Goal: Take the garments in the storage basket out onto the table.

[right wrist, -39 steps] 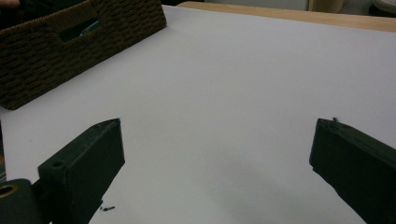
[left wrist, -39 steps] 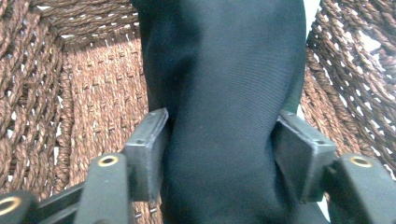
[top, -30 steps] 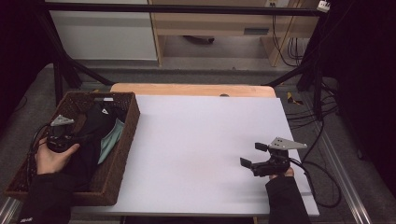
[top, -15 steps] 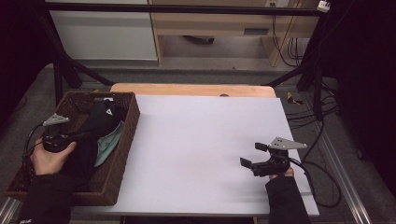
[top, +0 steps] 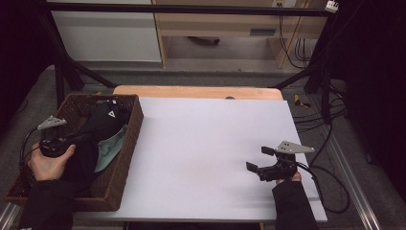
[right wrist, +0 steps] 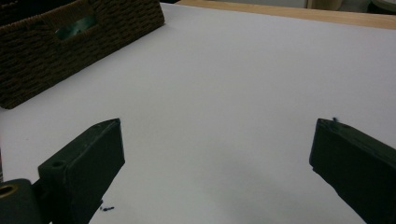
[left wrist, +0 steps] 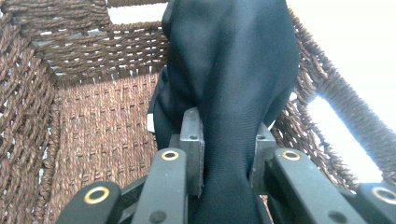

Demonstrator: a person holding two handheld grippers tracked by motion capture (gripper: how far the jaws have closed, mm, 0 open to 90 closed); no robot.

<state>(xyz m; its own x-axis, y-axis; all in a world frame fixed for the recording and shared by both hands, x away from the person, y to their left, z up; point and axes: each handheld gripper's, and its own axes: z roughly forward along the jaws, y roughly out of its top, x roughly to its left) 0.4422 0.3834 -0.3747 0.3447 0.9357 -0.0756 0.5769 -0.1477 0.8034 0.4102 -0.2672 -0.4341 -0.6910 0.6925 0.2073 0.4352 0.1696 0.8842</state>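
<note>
Pinching a fold of black cloth (left wrist: 233, 93), my left gripper (left wrist: 229, 154) has just been closing its jaws, and the fabric now sits clamped between the pads. That cloth lies inside the brown wicker basket (top: 131, 139) at the left edge of the white tabletop (top: 206, 143), draped partly over a pale green cloth (top: 111, 146). My right gripper (top: 258, 160) rests low over the tabletop's right side, well apart from the basket, its jaws spread wide with nothing between them.
</note>
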